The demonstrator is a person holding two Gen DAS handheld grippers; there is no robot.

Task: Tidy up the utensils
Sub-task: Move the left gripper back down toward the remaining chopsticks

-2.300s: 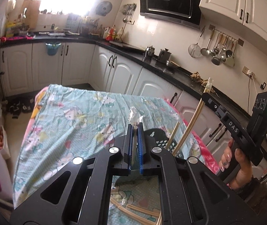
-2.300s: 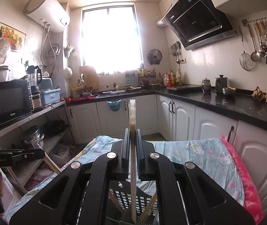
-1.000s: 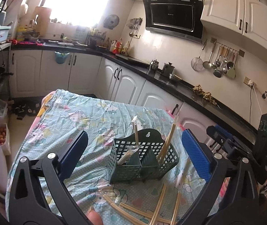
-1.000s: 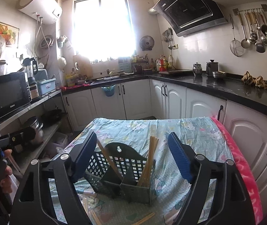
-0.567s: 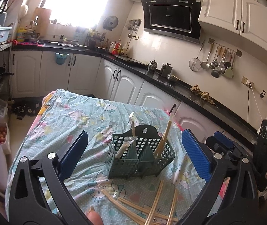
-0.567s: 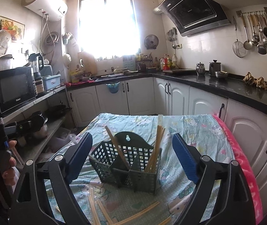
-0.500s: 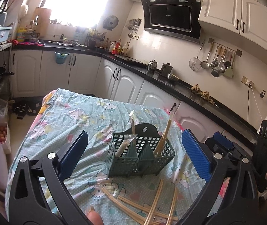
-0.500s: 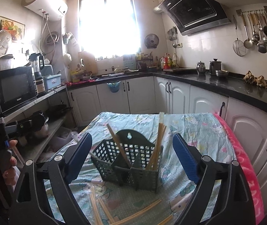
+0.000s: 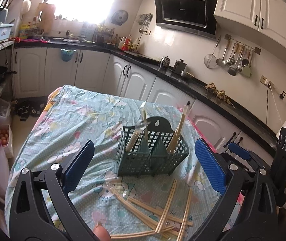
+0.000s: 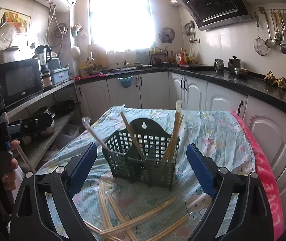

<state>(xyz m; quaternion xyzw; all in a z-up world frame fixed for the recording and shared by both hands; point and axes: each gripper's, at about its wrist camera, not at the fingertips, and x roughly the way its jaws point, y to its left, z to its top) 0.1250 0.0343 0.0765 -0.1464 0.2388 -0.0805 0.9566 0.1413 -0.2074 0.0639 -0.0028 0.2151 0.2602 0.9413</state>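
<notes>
A dark green mesh utensil basket stands on the table with wrapped chopsticks upright in its compartments. Several loose wrapped chopsticks lie crossed on the cloth in front of it. My left gripper is open and empty, back from the basket above the loose pile. My right gripper is open and empty, facing the basket from the other side. Each gripper shows at the edge of the other's view.
The table wears a light blue cartoon-print cloth with a pink edge. White cabinets and a black counter run behind and to the right. A shelf with a microwave and pots stands to the left.
Both grippers were shut on chopsticks over the basket, then opened and left them in it. Both have since drawn back and up, so the loose pile shows.
</notes>
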